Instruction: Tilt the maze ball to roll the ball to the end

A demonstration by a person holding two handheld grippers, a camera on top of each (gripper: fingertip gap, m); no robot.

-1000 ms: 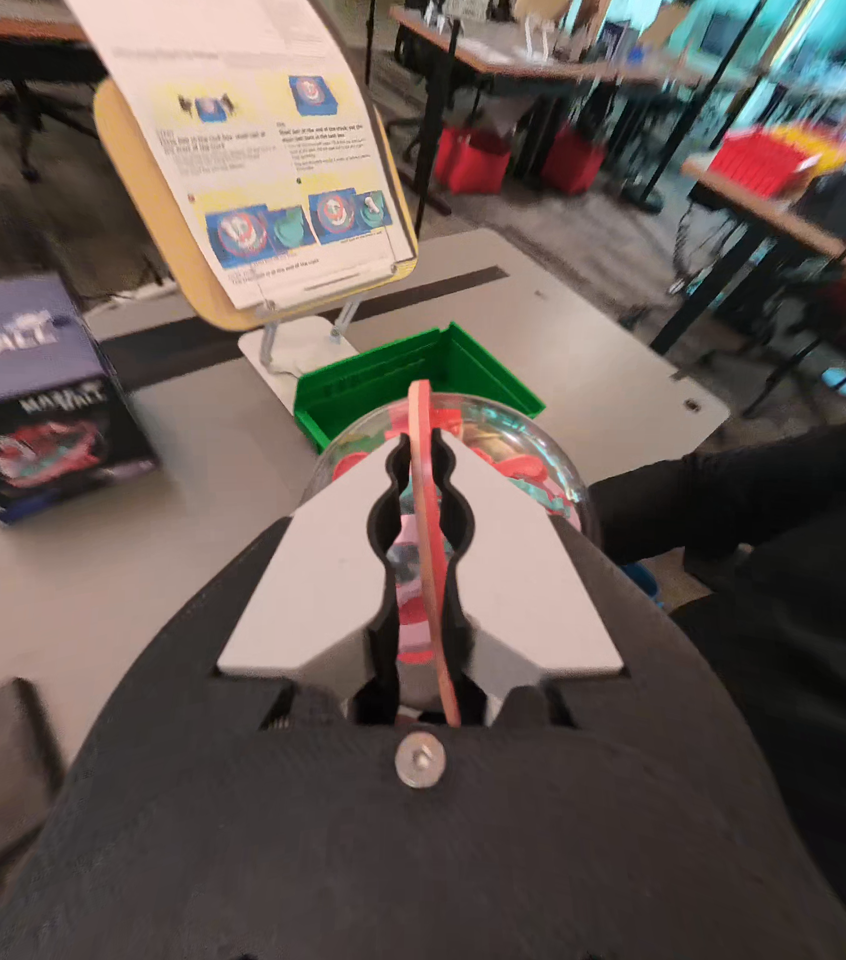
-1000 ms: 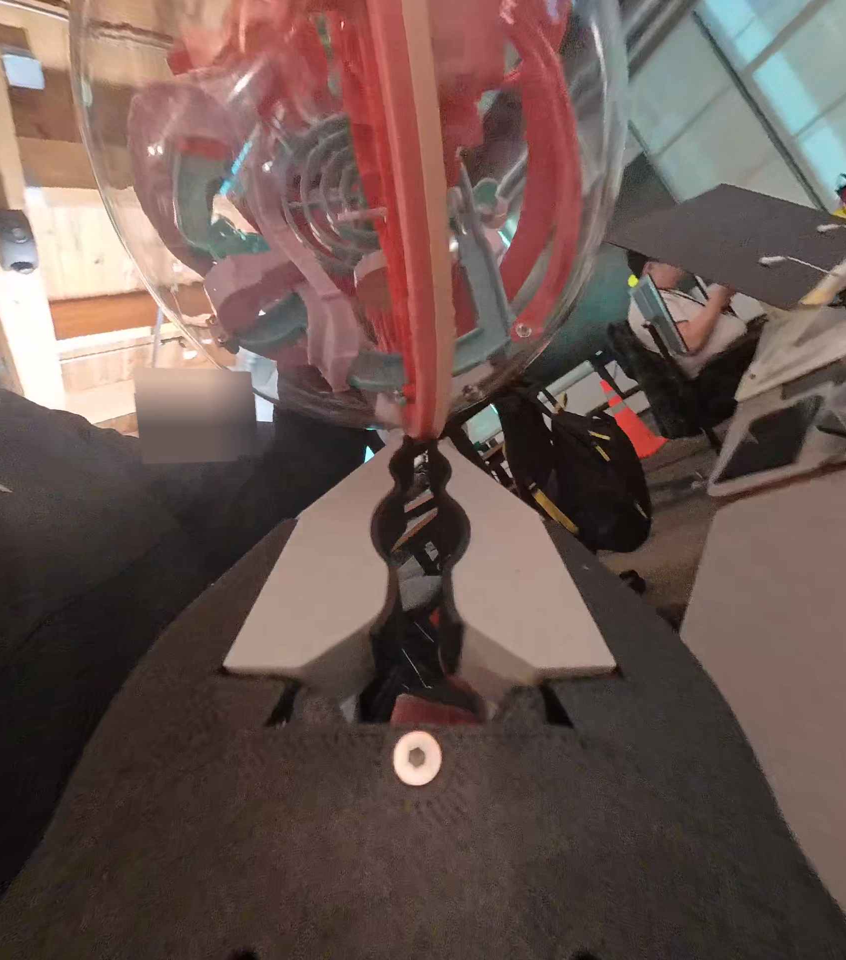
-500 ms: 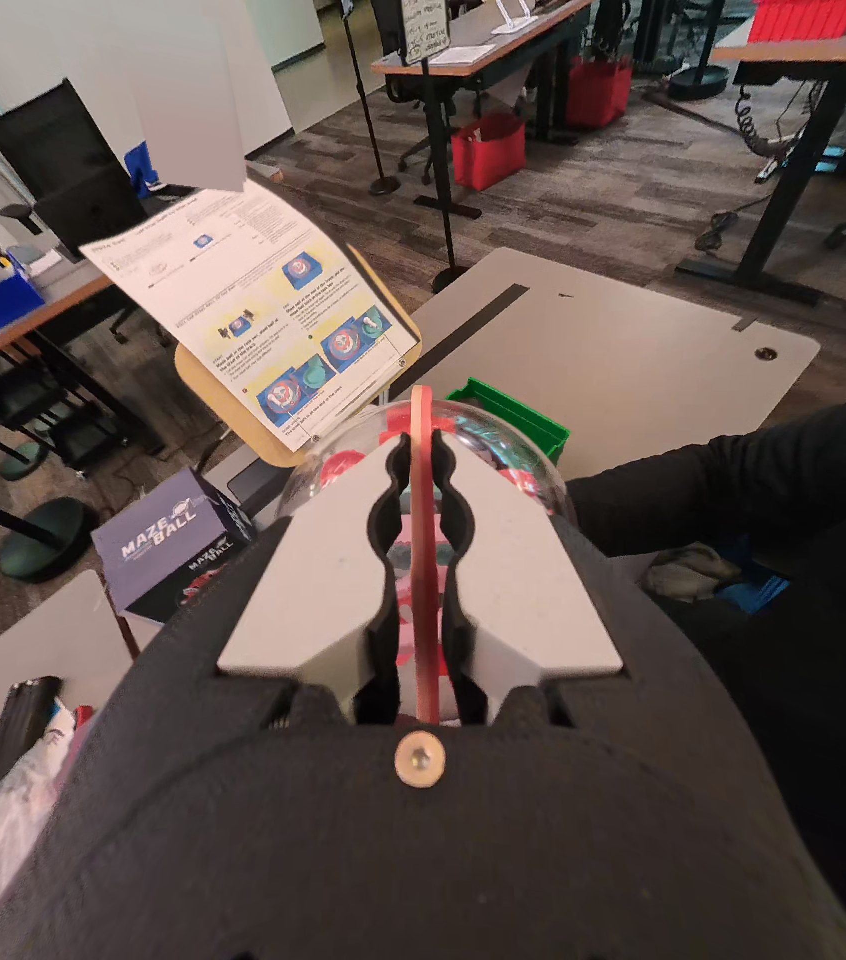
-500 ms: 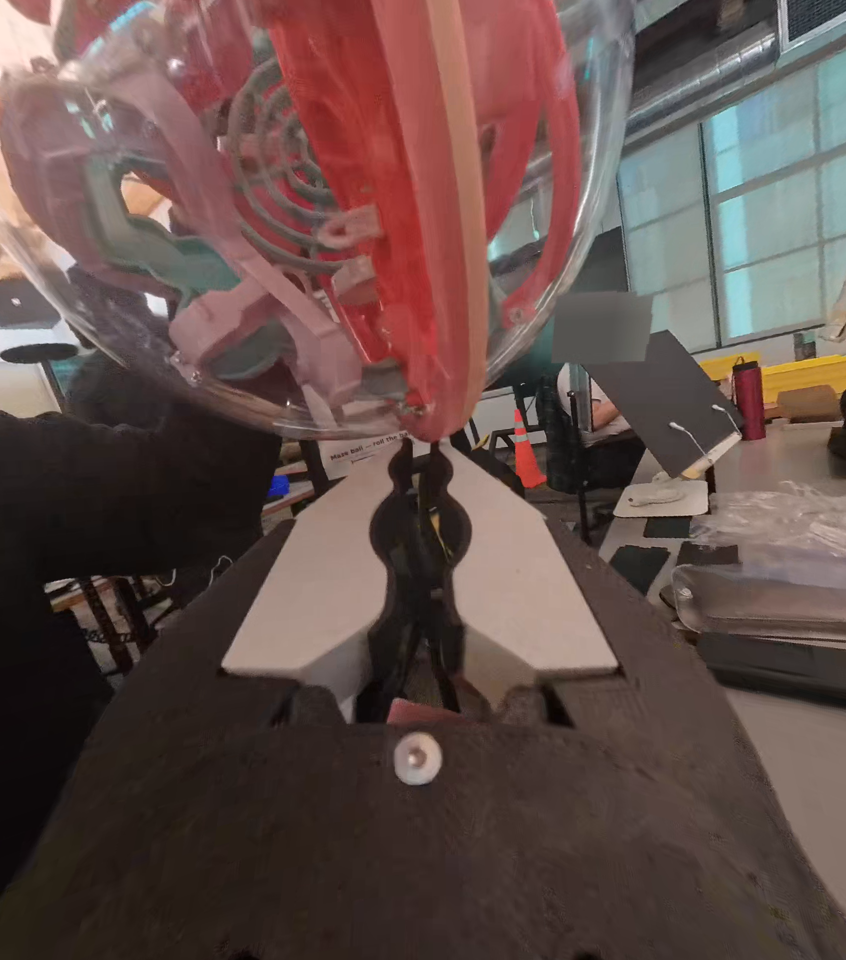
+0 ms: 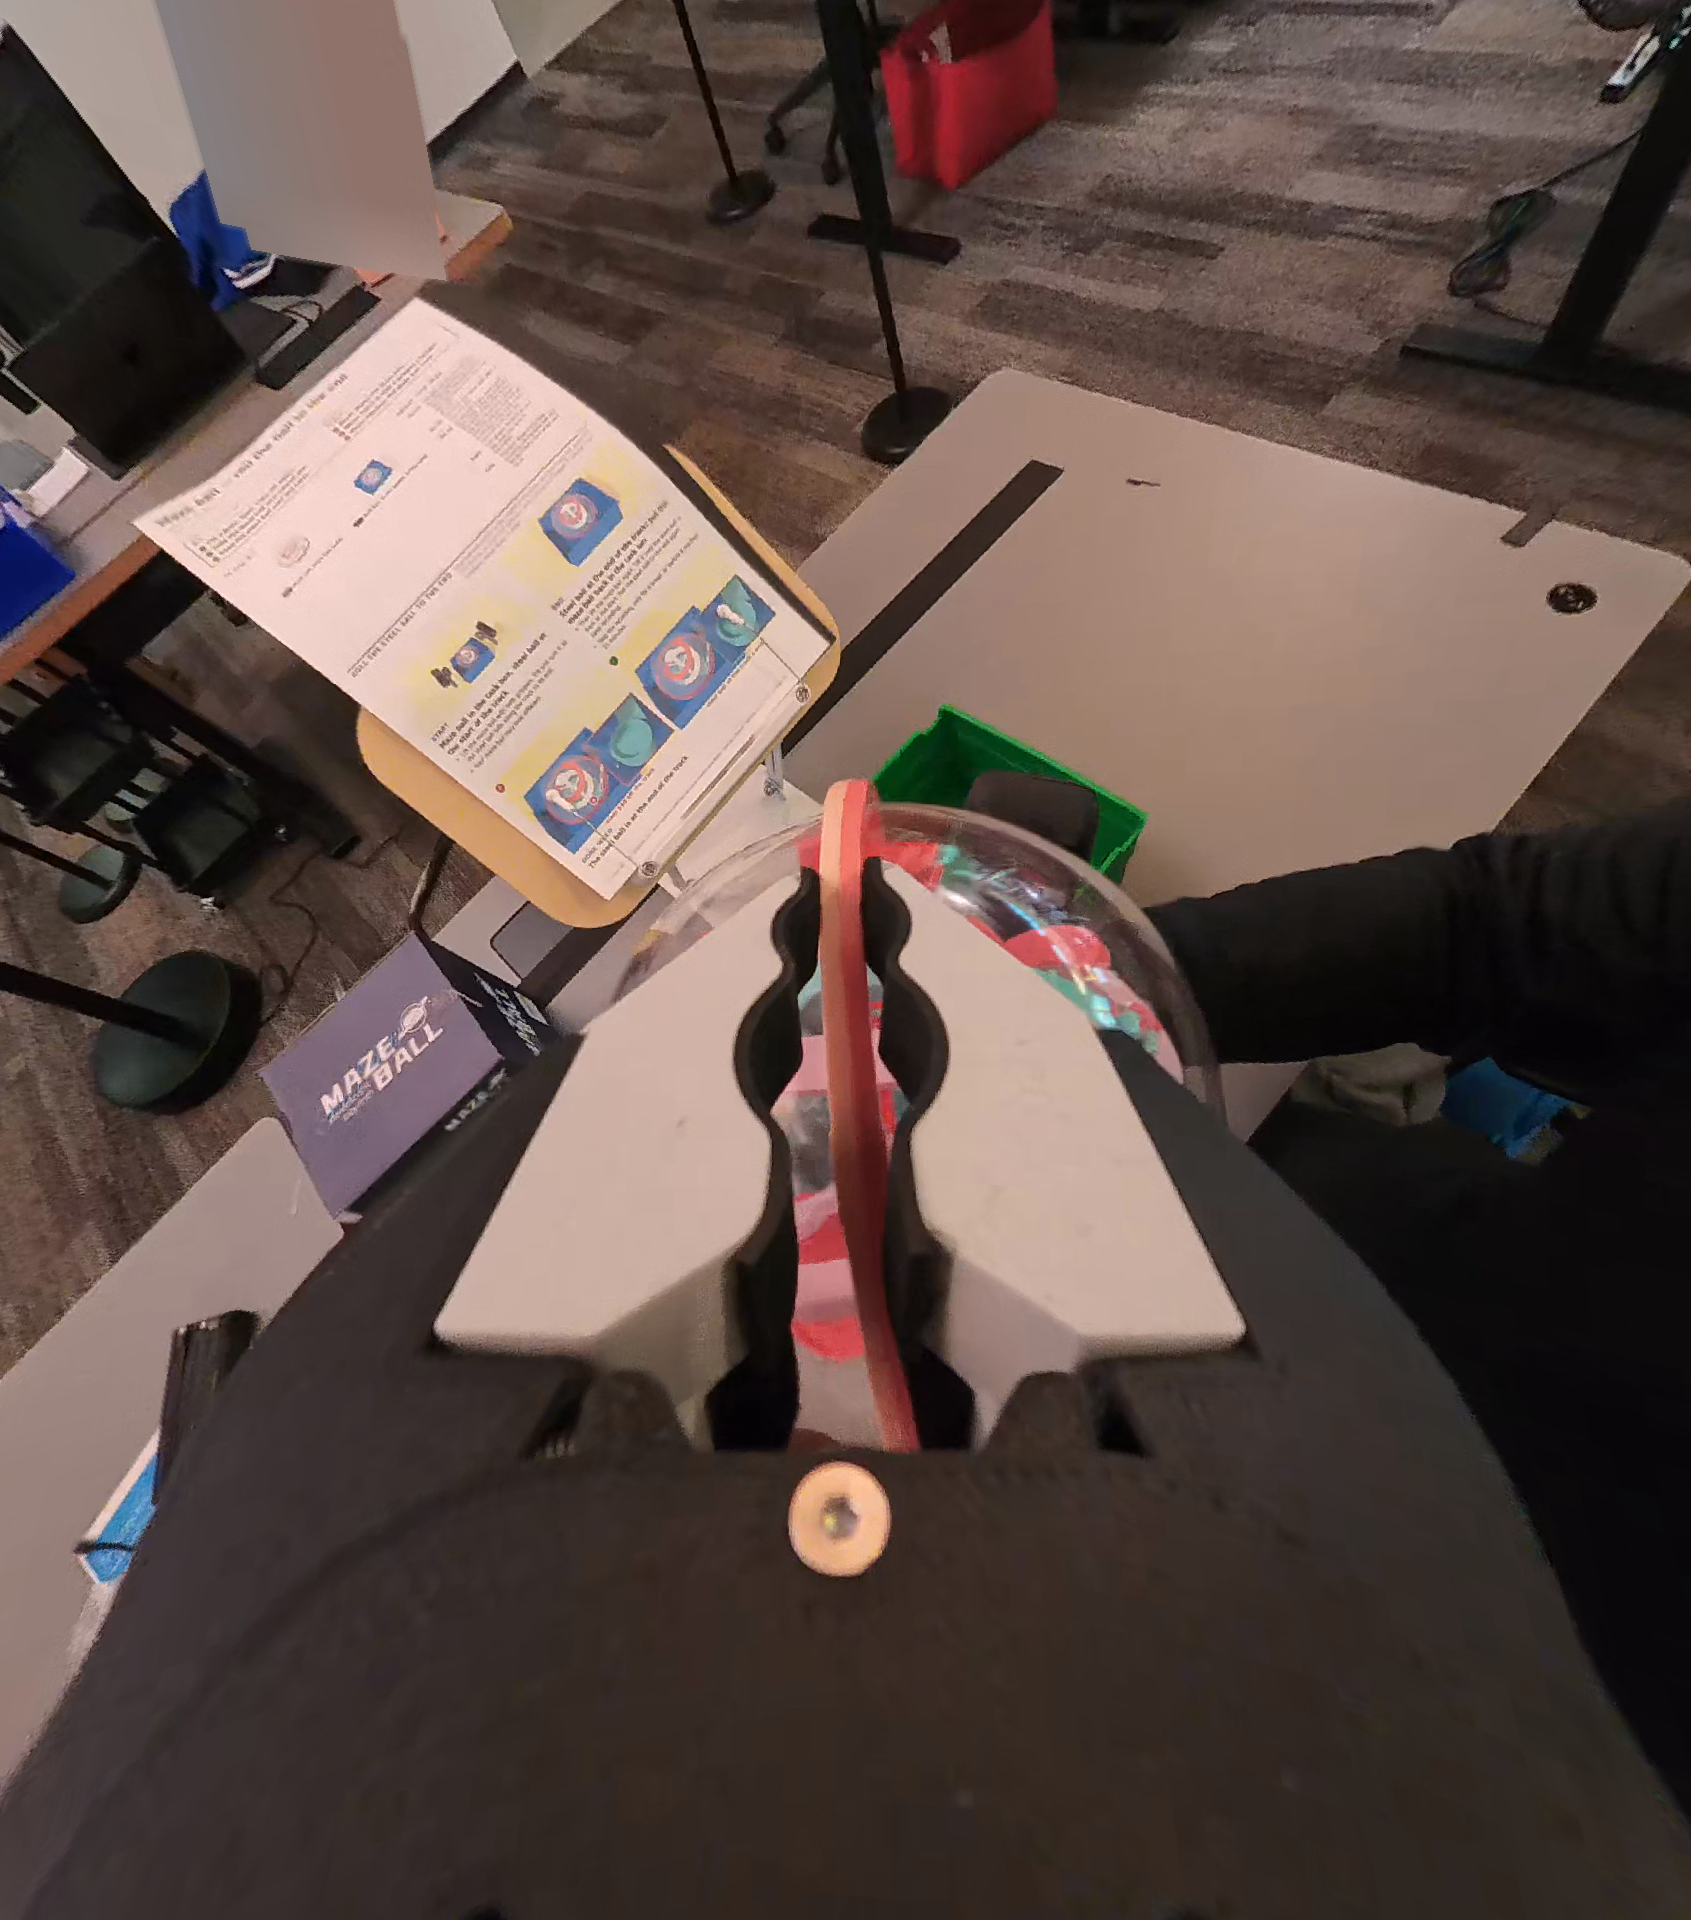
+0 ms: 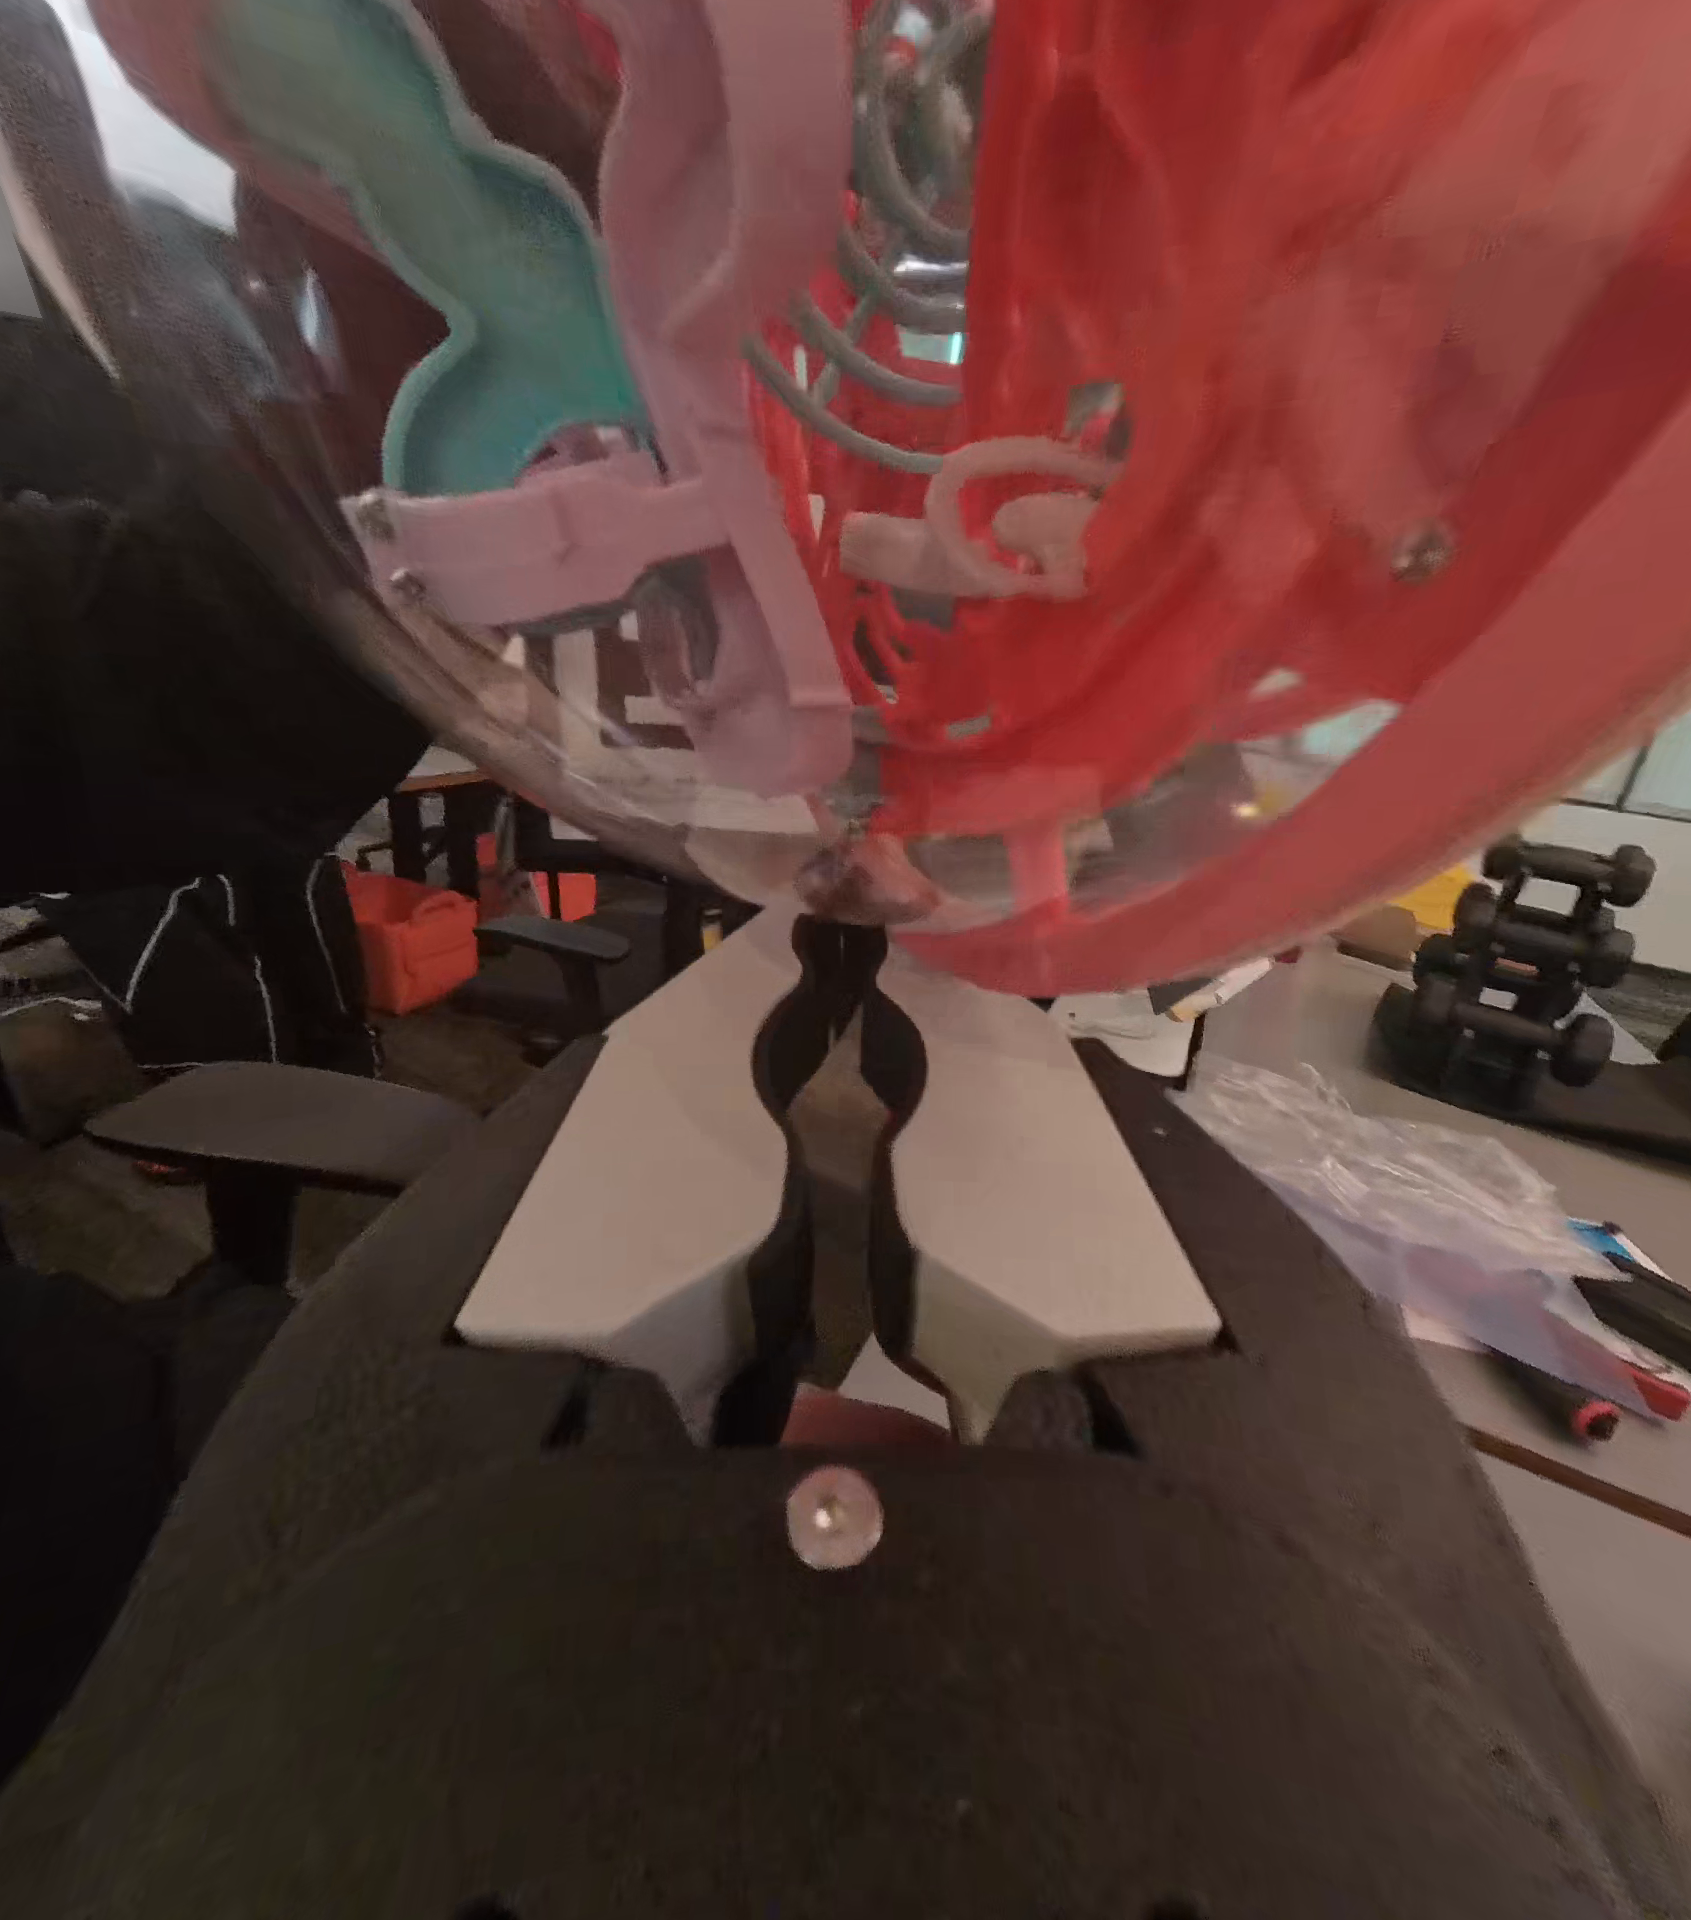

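Observation:
The maze ball [image 5: 1059,935] is a clear sphere with red, pink and teal tracks inside and a red ring [image 5: 846,821] around it. My left gripper [image 5: 846,883] is shut on that ring, which runs straight between both pads, and holds the ball in the air above the table. In the right wrist view the ball [image 6: 924,416] fills the top, close and blurred. My right gripper [image 6: 836,925] is shut, its tips meeting just under the sphere's bottom at a small brownish nub [image 6: 862,873]. The red ring [image 6: 1340,831] passes to the right of those tips. I cannot make out the small ball inside.
Below lie a grey table [image 5: 1236,623], a green bin [image 5: 934,769], an instruction sheet on a stand [image 5: 467,582] and a purple box [image 5: 384,1081]. A person's black sleeve [image 5: 1495,935] is at the right. A dumbbell rack [image 6: 1516,987] and a plastic bag [image 6: 1392,1174] lie at the right. The gap from one gripper's tips to the other's is roughly 20 cm.
The ball has risen and turned. The red ring that met my right fingertips has swung off to their right, and those pads have come together. My left grasp on the ring is unchanged.

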